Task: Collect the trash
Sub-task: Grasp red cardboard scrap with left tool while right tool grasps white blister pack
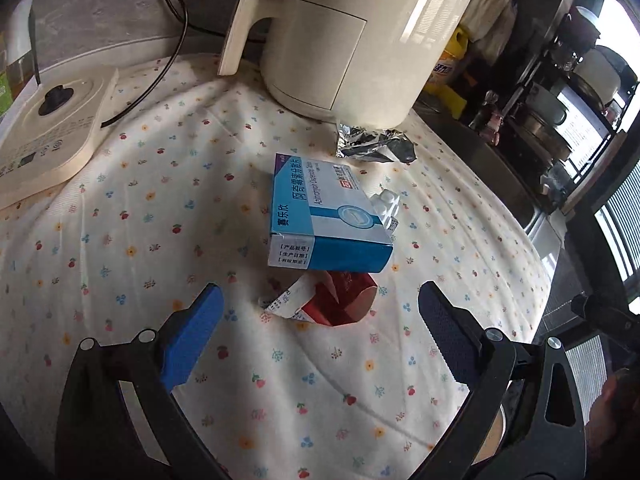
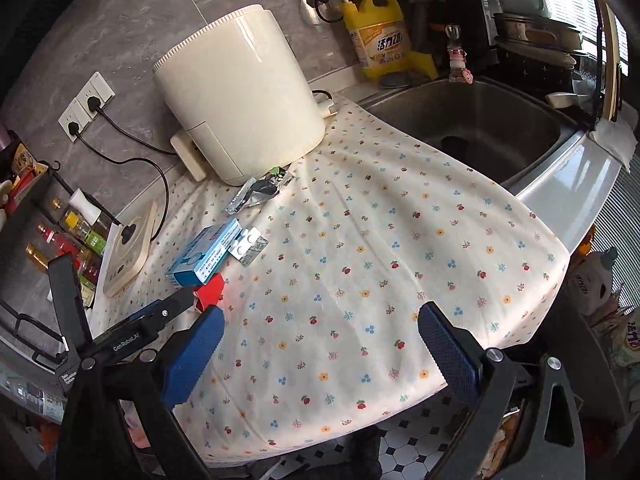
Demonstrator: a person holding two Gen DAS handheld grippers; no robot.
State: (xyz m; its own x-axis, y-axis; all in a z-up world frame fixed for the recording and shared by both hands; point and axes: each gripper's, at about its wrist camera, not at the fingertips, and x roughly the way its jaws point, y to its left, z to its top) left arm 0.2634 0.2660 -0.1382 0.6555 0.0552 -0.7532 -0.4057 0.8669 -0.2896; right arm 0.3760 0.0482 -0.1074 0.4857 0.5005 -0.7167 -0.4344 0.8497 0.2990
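A blue and white medicine box lies on the flowered cloth, with a white pill blister at its right side. A torn red carton lies just in front of the box, between my left gripper's open blue fingers. A crumpled foil wrapper lies by the cream appliance. In the right wrist view the box, blister, red carton and foil sit at the left. My right gripper is open and empty over bare cloth, with the left gripper's finger beside the carton.
A cream air fryer stands at the back of the flowered cloth. A kettle base with a cord lies at the left. A steel sink and a yellow detergent bottle are to the right. Bottles stand at the left.
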